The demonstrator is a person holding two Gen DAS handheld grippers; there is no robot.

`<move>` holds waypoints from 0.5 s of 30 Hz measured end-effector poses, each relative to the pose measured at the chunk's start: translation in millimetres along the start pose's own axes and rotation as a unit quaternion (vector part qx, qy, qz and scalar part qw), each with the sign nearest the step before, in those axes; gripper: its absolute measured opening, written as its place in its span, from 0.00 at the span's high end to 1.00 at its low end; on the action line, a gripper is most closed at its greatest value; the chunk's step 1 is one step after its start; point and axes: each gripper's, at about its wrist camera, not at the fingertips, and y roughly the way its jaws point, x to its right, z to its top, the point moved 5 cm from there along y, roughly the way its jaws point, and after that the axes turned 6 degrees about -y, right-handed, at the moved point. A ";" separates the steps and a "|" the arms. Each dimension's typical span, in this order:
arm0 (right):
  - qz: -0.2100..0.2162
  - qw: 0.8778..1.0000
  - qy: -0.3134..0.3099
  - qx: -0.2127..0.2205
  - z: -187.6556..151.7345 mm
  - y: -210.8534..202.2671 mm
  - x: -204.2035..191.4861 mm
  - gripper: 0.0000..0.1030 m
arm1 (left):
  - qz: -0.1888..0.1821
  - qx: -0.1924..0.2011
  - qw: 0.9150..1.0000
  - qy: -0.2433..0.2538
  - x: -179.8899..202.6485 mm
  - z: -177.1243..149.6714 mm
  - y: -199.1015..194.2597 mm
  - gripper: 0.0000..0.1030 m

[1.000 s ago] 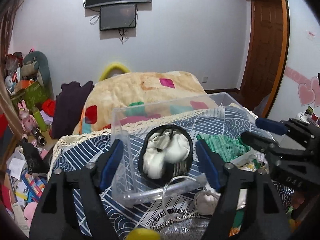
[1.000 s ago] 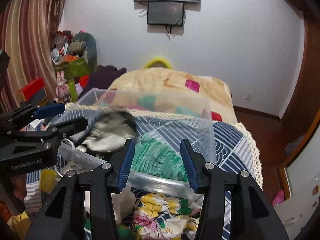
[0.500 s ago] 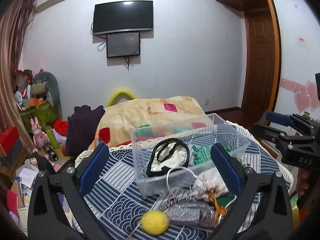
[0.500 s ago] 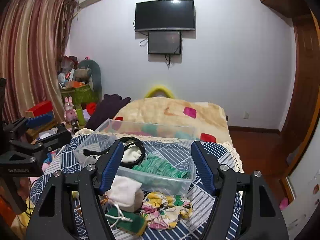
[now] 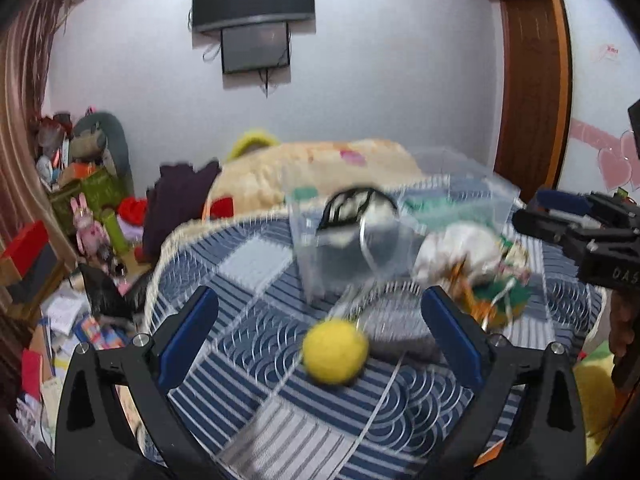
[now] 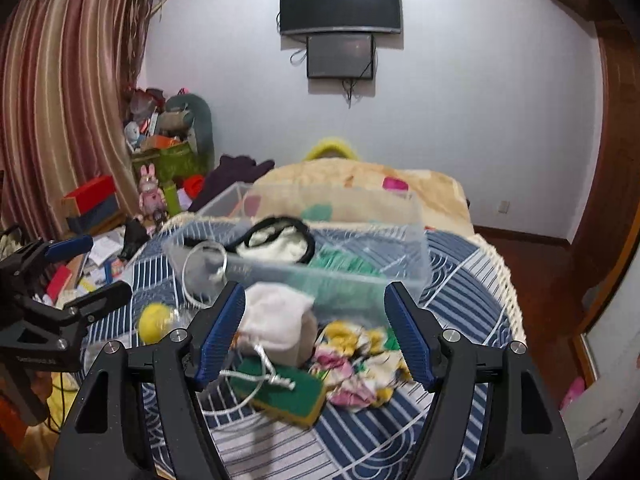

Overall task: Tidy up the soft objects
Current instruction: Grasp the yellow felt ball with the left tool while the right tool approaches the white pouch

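Observation:
A clear plastic bin (image 6: 404,264) stands on the blue patterned table (image 6: 460,308); it holds a black-rimmed white item (image 6: 280,240) and green cloth (image 6: 344,264). In front of it lie a white drawstring pouch (image 6: 280,320), a green and yellow sponge (image 6: 288,396), a floral cloth (image 6: 360,364), a yellow ball (image 5: 334,350) and a grey glittery pouch (image 5: 400,328). My left gripper (image 5: 316,336) is open above the ball. My right gripper (image 6: 316,336) is open above the pouch and floral cloth. Both are empty.
A bed with a beige blanket (image 6: 360,180) lies behind the table. Clutter, toys and boxes (image 6: 160,152) fill the left floor and corner. A wooden door (image 5: 532,80) is at the right. The table's lace edge (image 6: 504,280) drops off at the right.
Both grippers have pulled back from the bin and opened wider. The loose items in front of the bin have come into view.

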 end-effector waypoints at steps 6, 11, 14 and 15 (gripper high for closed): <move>0.014 1.000 -0.006 -0.021 -8.2 14.1 -14.3 0.33 | -0.023 -0.046 0.998 -0.036 -12.4 -28.7 22.1 0.00; 0.023 0.999 -0.007 -0.048 -16.9 35.5 -25.2 0.33 | -0.031 -0.050 0.997 -0.052 -15.0 -36.9 30.7 0.05; 0.034 0.997 0.000 -0.064 -21.6 48.1 -26.2 0.33 | -0.043 -0.063 0.995 -0.066 -16.2 -37.8 36.9 0.18; 0.037 0.997 0.003 -0.069 -23.4 51.7 -25.8 0.33 | -0.048 -0.066 0.994 -0.072 -16.3 -38.6 38.7 0.21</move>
